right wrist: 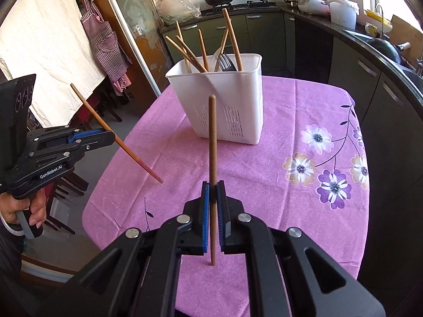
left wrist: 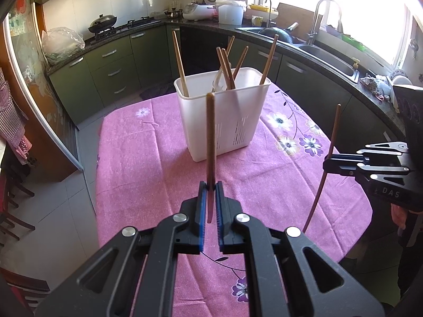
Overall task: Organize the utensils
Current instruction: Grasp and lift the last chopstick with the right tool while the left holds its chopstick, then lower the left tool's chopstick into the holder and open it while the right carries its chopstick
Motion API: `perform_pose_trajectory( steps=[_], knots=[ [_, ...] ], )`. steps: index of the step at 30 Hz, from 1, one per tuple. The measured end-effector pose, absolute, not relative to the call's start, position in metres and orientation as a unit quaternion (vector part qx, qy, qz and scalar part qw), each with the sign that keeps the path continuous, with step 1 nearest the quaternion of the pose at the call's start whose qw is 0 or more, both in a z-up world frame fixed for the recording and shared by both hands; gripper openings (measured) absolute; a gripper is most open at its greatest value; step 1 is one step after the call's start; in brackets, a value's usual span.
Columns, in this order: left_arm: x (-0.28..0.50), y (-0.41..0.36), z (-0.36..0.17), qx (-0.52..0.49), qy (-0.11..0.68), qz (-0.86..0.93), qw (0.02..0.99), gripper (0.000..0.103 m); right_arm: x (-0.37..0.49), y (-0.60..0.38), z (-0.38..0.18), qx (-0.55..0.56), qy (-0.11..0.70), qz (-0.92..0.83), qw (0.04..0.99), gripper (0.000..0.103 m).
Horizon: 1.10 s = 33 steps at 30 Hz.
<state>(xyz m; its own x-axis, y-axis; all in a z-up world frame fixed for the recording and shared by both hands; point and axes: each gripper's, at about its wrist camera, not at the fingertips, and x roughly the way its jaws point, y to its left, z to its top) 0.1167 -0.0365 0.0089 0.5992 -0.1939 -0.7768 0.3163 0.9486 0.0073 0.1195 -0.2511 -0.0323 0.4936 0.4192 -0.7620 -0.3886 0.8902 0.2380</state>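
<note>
A white utensil basket (left wrist: 224, 121) (right wrist: 232, 105) stands on the pink flowered tablecloth and holds several wooden chopsticks, a fork (right wrist: 226, 62) and a white spoon. My left gripper (left wrist: 211, 189) is shut on a wooden chopstick (left wrist: 210, 137), held upright in front of the basket; it also shows at the left of the right wrist view (right wrist: 112, 134). My right gripper (right wrist: 213, 189) is shut on another wooden chopstick (right wrist: 212, 142), upright, to the right of the basket; it shows in the left wrist view (left wrist: 327, 162).
The table (left wrist: 148, 158) is covered by the pink cloth (right wrist: 290, 137). Kitchen counters with a sink (left wrist: 330, 58), a wok (left wrist: 101, 22) and a rice cooker (left wrist: 197, 10) run behind. Chairs stand at the left.
</note>
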Motion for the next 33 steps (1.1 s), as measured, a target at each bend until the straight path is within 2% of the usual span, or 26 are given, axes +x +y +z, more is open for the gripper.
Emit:
perform_pose_trajectory(
  steps=[6,22,27,33],
  knots=[
    [0.117,-0.038,0.029,0.069,0.406,-0.147,0.899,0.007,0.120,-0.253,-0.032,0.020,0.443,0.241,0.864,0.006],
    [0.160,-0.044,0.147,0.039,0.295,-0.149,0.943,0.007,0.122,-0.259,-0.037,0.029,0.444,0.247,0.861,0.007],
    [0.185,-0.051,0.155,0.040,0.280,-0.140,0.949,0.007,0.121,-0.261,-0.037,0.031,0.444,0.248,0.860,0.007],
    [0.215,-0.061,0.133,0.037,0.295,-0.136,0.945,0.007,0.120,-0.261,-0.036,0.030,0.443,0.251,0.860,0.007]
  ],
)
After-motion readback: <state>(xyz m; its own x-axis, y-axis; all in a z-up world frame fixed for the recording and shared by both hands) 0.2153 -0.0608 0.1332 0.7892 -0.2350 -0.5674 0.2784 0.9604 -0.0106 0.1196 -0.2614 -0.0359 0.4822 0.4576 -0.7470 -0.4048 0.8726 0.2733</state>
